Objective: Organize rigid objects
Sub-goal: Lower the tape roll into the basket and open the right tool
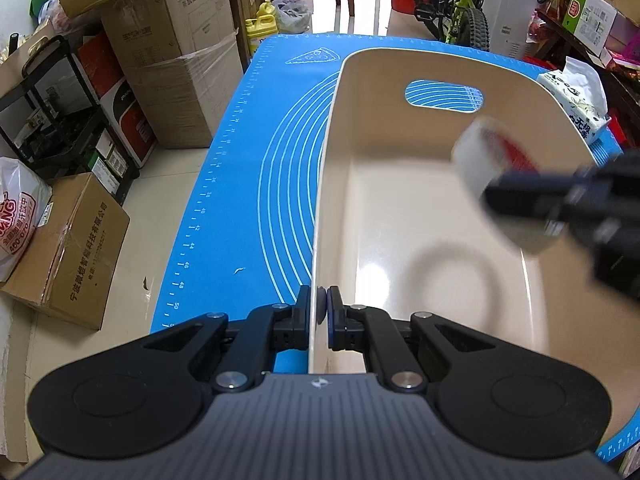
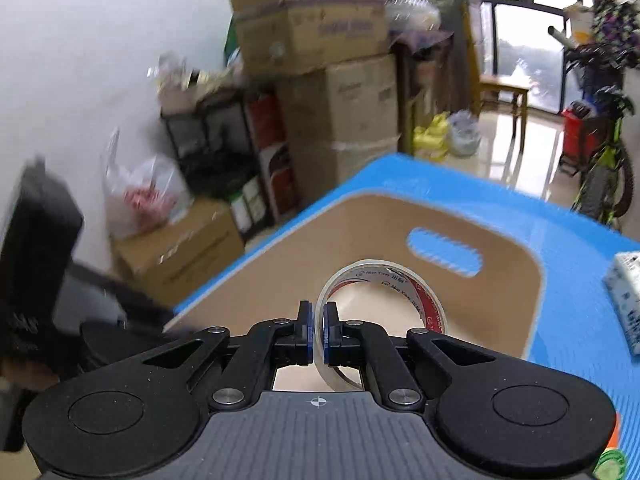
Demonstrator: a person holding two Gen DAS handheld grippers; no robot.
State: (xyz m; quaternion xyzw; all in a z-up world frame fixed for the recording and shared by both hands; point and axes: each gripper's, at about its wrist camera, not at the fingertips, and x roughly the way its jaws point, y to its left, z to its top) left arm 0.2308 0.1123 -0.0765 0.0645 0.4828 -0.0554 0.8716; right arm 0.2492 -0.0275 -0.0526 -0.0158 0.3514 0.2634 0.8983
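A cream plastic bin [image 1: 332, 128] with a slot handle stands on the blue mat [image 1: 256, 152]. My left gripper [image 1: 319, 307] is shut on the bin's near left wall. My right gripper [image 2: 318, 330] is shut on the rim of a clear tape roll [image 2: 404, 280] with a red and white core and holds it over the bin [image 2: 280, 256]. In the left wrist view the tape roll [image 1: 488, 152] and the right gripper [image 1: 520, 196] are blurred, above the bin's right side. The bin's floor looks bare.
A tissue pack [image 1: 576, 100] lies on the mat right of the bin; it also shows in the right wrist view [image 2: 626, 300]. Cardboard boxes [image 1: 168, 60], a black shelf [image 1: 60, 108] and bags stand on the floor to the left. A bicycle [image 1: 460, 4] is beyond the table.
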